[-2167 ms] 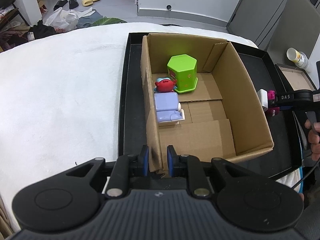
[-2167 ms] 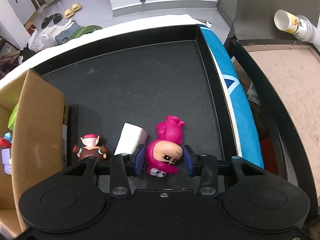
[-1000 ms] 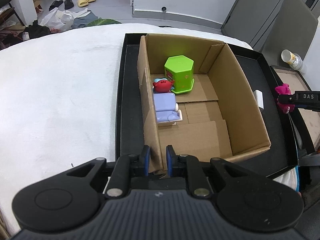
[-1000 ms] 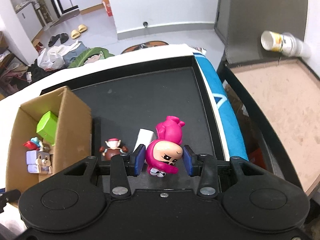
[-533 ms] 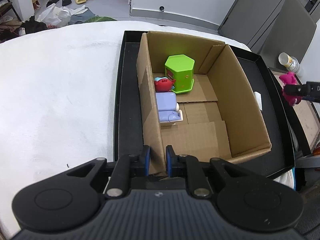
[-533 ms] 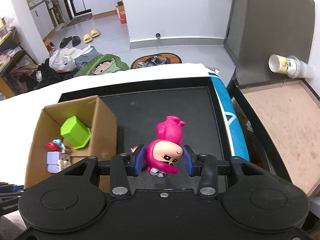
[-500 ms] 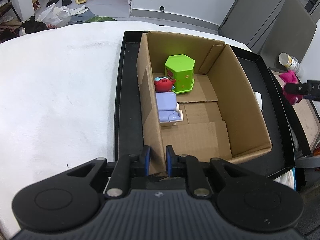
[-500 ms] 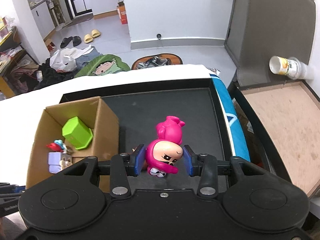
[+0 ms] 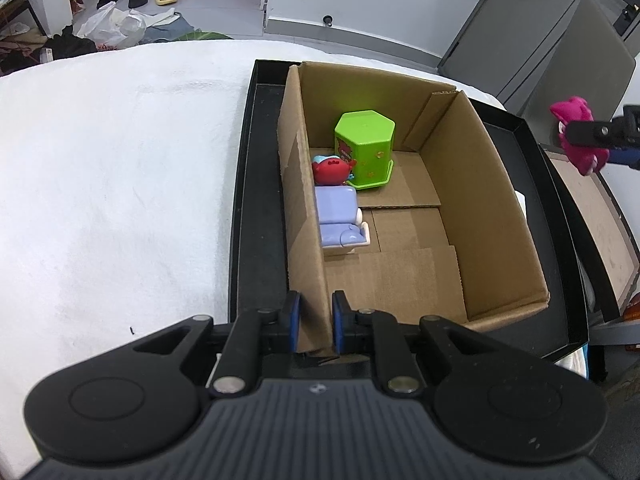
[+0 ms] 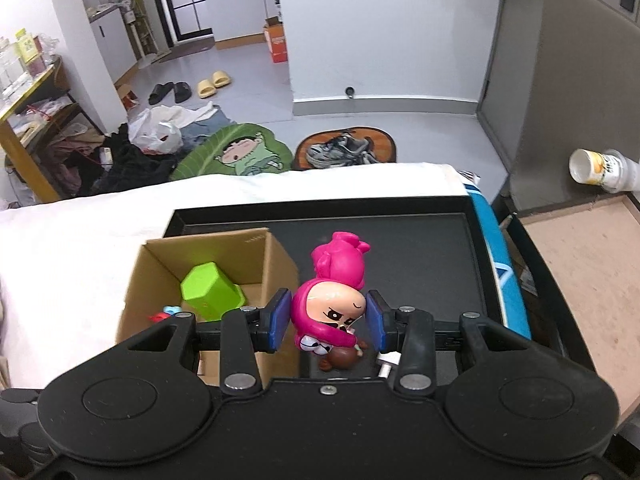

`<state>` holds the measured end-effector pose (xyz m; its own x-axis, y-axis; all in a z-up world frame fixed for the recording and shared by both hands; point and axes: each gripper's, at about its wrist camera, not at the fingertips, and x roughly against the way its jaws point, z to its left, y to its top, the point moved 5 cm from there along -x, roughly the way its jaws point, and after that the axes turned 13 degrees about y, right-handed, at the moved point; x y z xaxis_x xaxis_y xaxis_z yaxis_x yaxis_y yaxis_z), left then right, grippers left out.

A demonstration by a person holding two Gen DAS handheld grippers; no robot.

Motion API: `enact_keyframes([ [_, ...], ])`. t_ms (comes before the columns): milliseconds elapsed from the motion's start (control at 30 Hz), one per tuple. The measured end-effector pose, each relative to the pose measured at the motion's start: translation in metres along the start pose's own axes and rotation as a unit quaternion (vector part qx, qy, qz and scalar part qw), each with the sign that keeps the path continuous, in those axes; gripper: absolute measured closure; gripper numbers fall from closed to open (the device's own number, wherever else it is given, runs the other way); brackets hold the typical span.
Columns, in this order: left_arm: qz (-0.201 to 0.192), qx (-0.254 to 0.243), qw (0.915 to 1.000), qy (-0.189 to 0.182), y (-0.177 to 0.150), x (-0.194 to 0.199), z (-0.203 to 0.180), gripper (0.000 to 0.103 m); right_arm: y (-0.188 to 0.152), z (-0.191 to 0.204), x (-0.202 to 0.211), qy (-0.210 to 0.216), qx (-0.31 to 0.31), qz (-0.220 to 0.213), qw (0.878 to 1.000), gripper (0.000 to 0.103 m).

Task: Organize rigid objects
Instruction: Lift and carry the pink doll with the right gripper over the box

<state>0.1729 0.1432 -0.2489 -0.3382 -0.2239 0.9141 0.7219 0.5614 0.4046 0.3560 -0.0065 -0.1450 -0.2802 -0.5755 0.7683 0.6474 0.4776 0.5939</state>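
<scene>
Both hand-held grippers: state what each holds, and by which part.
The right hand-held gripper clamps the pink figure by the sides of its head. The left hand-held gripper is shut on the cardboard box, pinching its near corner wall.

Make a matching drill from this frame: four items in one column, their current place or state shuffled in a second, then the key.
Items
1. pink figure
2. green hexagonal box
3. lilac block toy
4. cardboard box

States
A. standing at the far end inside the cardboard box
B. near corner wall pinched by the left gripper
C. clamped in the right gripper, in the air over the black tray
D. lying on the box floor against the left wall

Pairs: 1-C, 2-A, 3-D, 4-B
</scene>
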Motion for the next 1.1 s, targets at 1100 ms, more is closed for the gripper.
enact_keyframes([
  [1100, 0.002, 0.001, 0.9998, -0.020, 0.000, -0.003, 0.003, 0.086, -0.007, 0.075, -0.084, 0.005, 0.079, 0.088, 0.993, 0.063],
])
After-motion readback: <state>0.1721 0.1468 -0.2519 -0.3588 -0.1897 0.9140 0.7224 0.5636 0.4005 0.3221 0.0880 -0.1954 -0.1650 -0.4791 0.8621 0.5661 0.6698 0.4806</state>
